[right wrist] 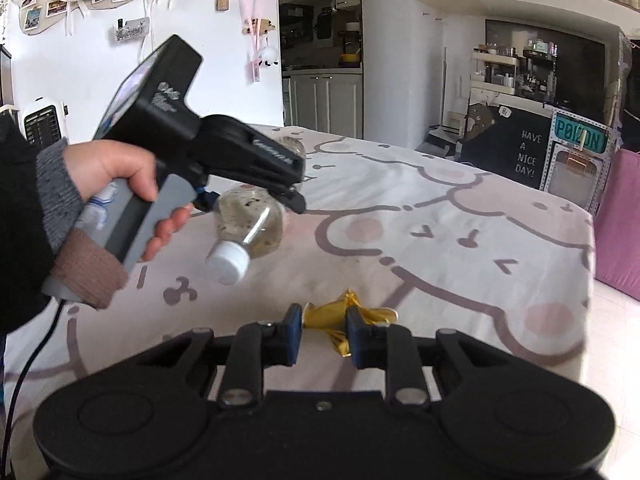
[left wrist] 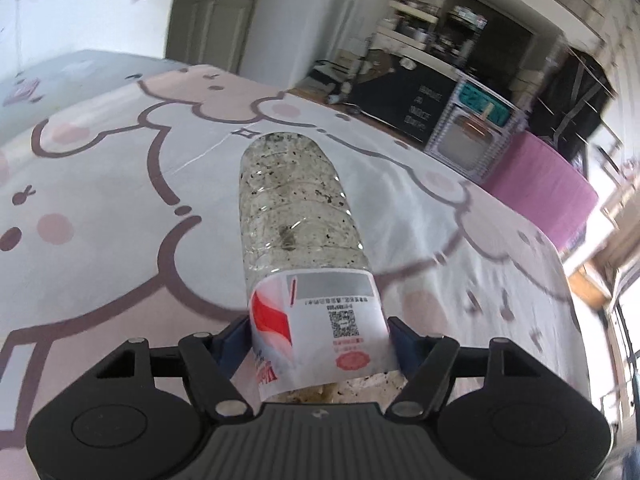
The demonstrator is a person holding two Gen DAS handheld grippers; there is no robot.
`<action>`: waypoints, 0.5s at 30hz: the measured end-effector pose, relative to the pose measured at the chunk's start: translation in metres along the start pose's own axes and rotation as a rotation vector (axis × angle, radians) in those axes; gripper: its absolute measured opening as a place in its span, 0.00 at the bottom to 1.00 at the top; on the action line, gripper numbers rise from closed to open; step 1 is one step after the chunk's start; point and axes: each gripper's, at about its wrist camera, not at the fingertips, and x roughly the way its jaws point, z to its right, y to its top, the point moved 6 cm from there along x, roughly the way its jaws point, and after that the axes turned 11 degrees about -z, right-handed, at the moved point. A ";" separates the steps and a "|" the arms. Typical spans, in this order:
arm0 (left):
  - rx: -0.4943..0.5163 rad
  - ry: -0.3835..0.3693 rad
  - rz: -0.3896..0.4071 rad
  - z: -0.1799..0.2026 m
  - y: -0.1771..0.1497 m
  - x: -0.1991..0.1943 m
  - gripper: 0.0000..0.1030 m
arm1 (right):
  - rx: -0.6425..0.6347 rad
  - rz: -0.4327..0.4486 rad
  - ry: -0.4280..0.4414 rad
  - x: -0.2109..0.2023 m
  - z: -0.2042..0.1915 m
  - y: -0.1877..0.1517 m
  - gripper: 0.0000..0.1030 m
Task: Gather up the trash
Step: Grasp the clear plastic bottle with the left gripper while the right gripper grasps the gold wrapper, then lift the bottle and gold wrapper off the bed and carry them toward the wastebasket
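Note:
My left gripper [left wrist: 320, 340] is shut on a dirty clear plastic bottle [left wrist: 296, 216] with a white and red label, held above the bed with its base pointing away. In the right wrist view the same bottle [right wrist: 250, 222] shows its white cap [right wrist: 227, 261] hanging below the left gripper [right wrist: 248, 200], held by a hand. My right gripper [right wrist: 320, 330] is shut on a crumpled gold foil wrapper [right wrist: 326, 314], low over the bedsheet.
The bed has a pink and white cartoon sheet [right wrist: 440, 232]. A pink box [right wrist: 620, 220] stands at the right of the bed. A black sign and shelves [right wrist: 524, 152] stand beyond. A white wall with photos [right wrist: 80, 20] is at the left.

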 end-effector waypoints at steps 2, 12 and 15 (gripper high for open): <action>0.025 -0.014 -0.008 0.004 -0.012 -0.008 0.69 | 0.002 0.003 -0.012 -0.010 0.002 -0.006 0.23; 0.194 -0.127 -0.090 0.023 -0.095 -0.060 0.69 | -0.006 0.004 0.003 -0.064 -0.005 -0.044 0.23; 0.296 -0.151 -0.149 0.031 -0.122 -0.072 0.69 | -0.008 -0.015 0.040 -0.079 -0.011 -0.061 0.23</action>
